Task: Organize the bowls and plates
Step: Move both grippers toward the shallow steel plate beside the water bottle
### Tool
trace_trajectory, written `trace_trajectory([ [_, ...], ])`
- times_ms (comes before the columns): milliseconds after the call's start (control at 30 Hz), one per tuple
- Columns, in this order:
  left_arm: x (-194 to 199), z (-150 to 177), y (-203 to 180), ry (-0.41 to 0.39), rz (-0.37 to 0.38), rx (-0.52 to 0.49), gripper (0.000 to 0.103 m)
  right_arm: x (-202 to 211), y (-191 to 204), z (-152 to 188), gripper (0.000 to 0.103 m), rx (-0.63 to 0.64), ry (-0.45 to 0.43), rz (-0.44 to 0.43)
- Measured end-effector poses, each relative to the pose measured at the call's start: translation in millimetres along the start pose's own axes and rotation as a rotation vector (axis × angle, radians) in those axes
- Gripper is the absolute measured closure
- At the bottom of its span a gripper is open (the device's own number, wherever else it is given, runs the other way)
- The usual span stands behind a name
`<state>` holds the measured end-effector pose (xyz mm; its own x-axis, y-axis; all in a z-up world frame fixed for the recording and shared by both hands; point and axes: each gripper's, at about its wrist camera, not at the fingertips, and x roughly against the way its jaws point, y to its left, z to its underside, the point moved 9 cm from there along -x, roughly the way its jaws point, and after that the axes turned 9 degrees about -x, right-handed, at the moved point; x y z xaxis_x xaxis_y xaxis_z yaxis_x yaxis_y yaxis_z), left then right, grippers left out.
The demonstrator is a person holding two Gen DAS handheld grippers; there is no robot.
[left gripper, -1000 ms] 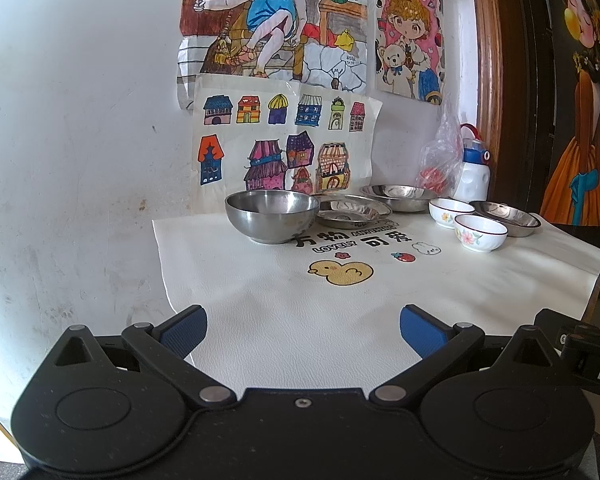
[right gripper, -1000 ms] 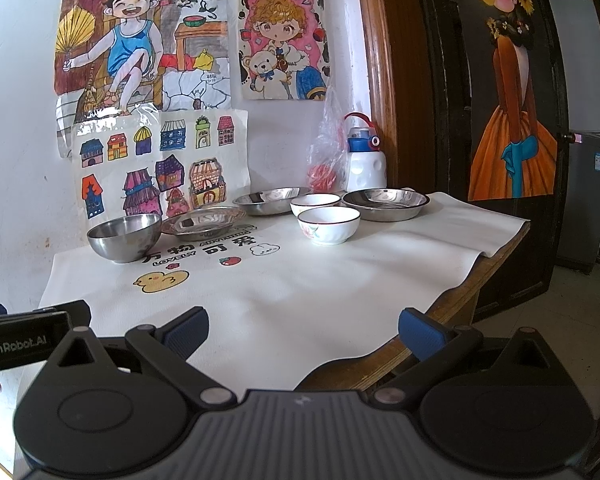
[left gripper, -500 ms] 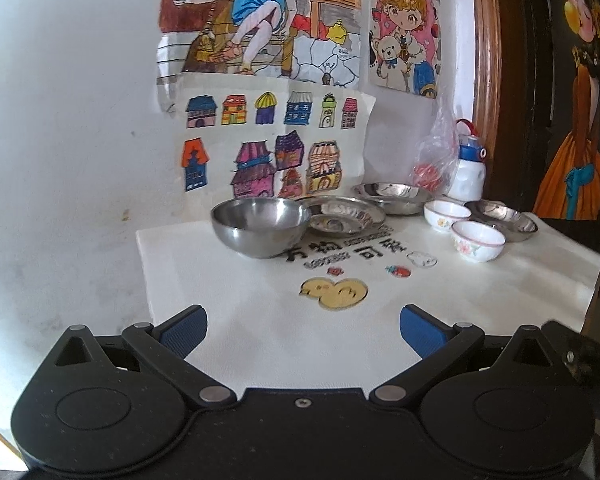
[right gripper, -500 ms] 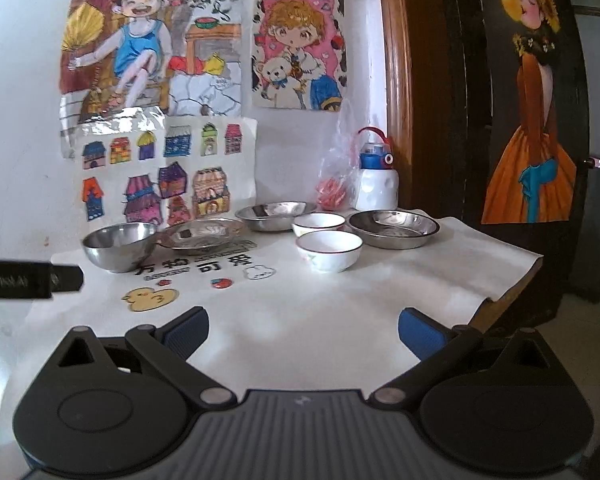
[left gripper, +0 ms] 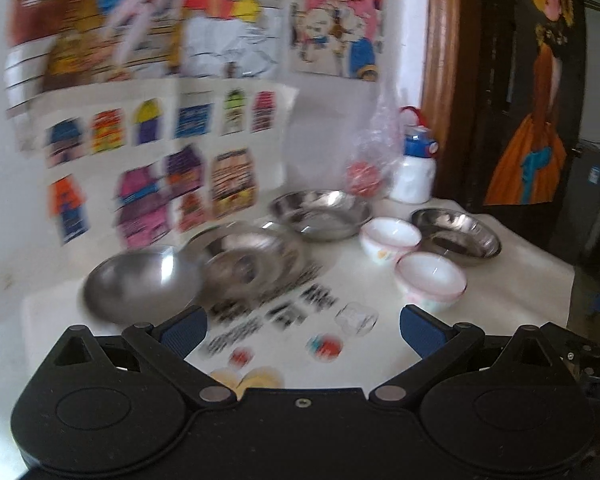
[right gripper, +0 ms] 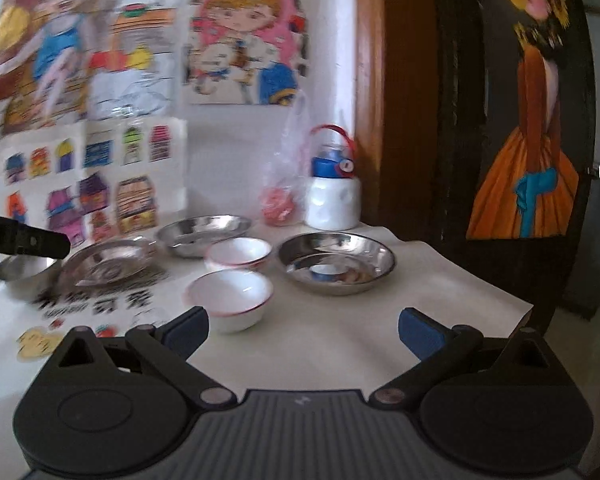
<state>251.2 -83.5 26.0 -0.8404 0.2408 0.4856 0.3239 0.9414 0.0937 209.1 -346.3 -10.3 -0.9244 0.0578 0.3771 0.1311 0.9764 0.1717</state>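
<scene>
On the white table cloth stand a steel bowl at the left, a steel plate beside it, a second steel plate behind, and a third steel plate at the right. Two white bowls with red rims sit between them: the nearer white bowl and the farther white bowl. My left gripper hangs open over the cloth's print, near the steel bowl. My right gripper is open, its left finger just in front of the nearer white bowl. Nothing is held.
A white bottle with a blue cap and a clear plastic bag stand at the back against the wall. Drawings hang on the wall behind. A dark wooden door frame flanks the table on the right. The table's right edge drops off.
Both grippers have moved forward and up over the table, so the dishes look larger and closer. Both stay open. The dishes have not moved.
</scene>
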Motion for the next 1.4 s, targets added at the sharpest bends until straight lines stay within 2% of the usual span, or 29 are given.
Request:
trace_trajectory([
  [133, -42, -40, -21, -0.024, 0.071, -0.048, 0.001, -37, -34, -13, 0.000, -0.050, 0.017, 0.025],
  [300, -103, -81, -53, -0.034, 0.167, -0.118, 0.001, -81, -55, -17, 0.000, -0.084, 0.077, 0.066],
  [500, -172, -120, -89, -0.052, 0.274, -0.196, 0.001, -124, -71, -19, 0.000, -0.191, 0.122, 0.030],
  [700, -239, -133, -116, 0.009, 0.339, -0.248, 0.001, -151, -74, -19, 0.003, -0.246, 0.130, -0.021],
  [900, -291, -135, -132, 0.111, 0.422, -0.216, 0.002, -171, -71, -16, 0.011, -0.272, 0.159, -0.034],
  [1067, -312, -133, -144, 0.186, 0.464, -0.243, 0.011, -179, -71, -14, 0.021, -0.302, 0.178, -0.036],
  [1200, -324, -126, -151, 0.251, 0.471, -0.265, 0.027, -182, -73, -13, 0.033, -0.319, 0.179, -0.027],
  [1267, -327, -122, -152, 0.273, 0.477, -0.259, 0.031, -182, -73, -13, 0.041, -0.318, 0.183, -0.022],
  [1333, -330, -120, -153, 0.285, 0.484, -0.250, 0.045, -183, -72, -13, 0.044, -0.317, 0.186, -0.024],
  [1400, -333, -117, -152, 0.305, 0.489, -0.242, 0.054, -183, -72, -12, 0.047, -0.315, 0.189, -0.021],
])
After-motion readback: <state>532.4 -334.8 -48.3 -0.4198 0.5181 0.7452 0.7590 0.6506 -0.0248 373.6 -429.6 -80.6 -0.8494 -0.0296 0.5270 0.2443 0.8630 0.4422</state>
